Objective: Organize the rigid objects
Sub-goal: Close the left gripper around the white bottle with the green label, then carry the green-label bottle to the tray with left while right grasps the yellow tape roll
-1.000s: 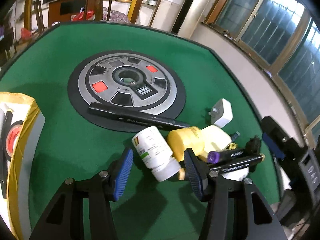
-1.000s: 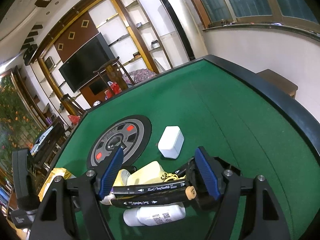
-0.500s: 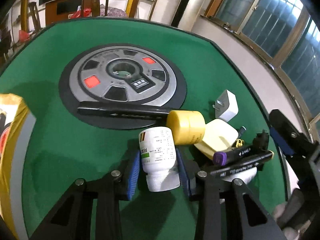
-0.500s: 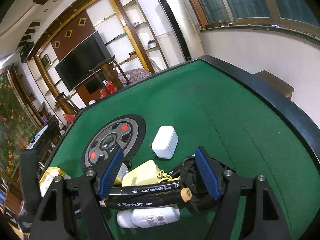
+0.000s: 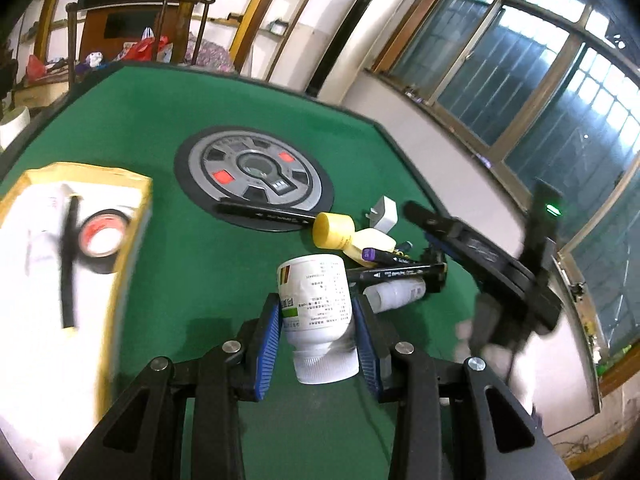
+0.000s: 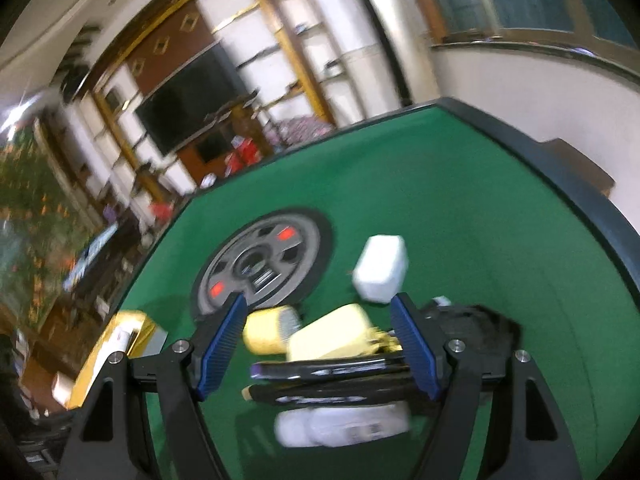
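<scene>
The jaws of our left gripper (image 5: 316, 312) squeeze a white bottle (image 5: 316, 300), one blue pad on each side of it. These jaws were closing a moment back, and the bottle sits between them. The bottle points away from us, with its cap end near the camera. It is up off the green table (image 5: 200, 272).

In the left view, a yellow box (image 5: 60, 264) lies on the left side of the table. Inside it we see a roll of black tape (image 5: 102, 240) and a long black stick (image 5: 68, 260). In the middle of the table is a round grey disc (image 5: 256, 178) with red spots. A black marker (image 5: 266, 214) lies across its near edge. Beside that is a yellow cap (image 5: 334, 230), touching a pale yellow case (image 5: 374, 242). A white plug (image 5: 385, 216) sits just behind them. More markers (image 5: 394, 270) lie across a second white bottle (image 5: 396, 294). Our right gripper (image 5: 480, 248) shows on the right side, blurred.

In the right view, the jaws of our right gripper (image 6: 324, 344) are wide apart and hold nothing. Two black markers (image 6: 332, 380) lie crosswise between the pads, but we cannot tell if the pads touch them. Below them is the second white bottle (image 6: 344, 426), very blurry. The pale yellow case (image 6: 332, 338) and yellow cap (image 6: 270, 330) lie just past the markers. The white plug (image 6: 382, 268) is behind them. The grey disc (image 6: 262, 266) is further back. The yellow box (image 6: 116, 344) peeks in at the left.
</scene>
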The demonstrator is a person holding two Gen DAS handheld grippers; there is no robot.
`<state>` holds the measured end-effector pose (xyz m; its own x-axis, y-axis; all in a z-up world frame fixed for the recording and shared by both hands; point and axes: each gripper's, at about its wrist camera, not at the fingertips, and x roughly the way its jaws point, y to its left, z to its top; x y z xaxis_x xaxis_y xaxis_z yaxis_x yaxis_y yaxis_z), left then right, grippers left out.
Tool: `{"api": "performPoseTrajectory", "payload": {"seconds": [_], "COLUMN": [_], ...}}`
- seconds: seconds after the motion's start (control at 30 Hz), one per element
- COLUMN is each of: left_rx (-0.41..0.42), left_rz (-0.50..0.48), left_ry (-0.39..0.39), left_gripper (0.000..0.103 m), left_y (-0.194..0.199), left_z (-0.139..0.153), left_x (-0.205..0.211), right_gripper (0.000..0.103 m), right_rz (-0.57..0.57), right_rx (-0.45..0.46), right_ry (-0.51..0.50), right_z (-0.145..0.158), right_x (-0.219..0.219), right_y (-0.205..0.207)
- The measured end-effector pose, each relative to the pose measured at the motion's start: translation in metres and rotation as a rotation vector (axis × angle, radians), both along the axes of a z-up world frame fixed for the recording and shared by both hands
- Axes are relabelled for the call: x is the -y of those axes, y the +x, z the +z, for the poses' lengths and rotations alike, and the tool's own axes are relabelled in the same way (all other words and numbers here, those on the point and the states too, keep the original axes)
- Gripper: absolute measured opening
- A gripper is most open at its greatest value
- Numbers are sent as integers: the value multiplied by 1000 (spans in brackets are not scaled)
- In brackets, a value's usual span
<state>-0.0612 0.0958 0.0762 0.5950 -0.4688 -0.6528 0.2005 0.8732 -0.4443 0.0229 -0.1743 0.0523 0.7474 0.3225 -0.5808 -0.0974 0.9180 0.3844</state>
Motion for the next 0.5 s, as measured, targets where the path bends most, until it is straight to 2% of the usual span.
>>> {"api": "performPoseTrajectory", "payload": {"seconds": [0.1, 0.2, 0.43, 0.5], "left_rx": [23, 44, 54, 46], "left_rz": [24, 70, 212, 242], "left_ry": [-23, -39, -23, -20], "left_gripper": [37, 37, 38, 38], "left_y": [-15, -27, -44, -46], "left_z": [6, 11, 6, 1], "left_x": [-24, -52, -121, -136], "right_gripper": [73, 73, 73, 63], "right_rz": [100, 149, 157, 156], "right_rx": [-89, -132, -217, -230], "right_ry": [-86, -218, -367, -372], "right_z": [-1, -2, -24, -33], "right_x": [-33, -64, -94, -94], "right_y": [21, 39, 62, 62]}}
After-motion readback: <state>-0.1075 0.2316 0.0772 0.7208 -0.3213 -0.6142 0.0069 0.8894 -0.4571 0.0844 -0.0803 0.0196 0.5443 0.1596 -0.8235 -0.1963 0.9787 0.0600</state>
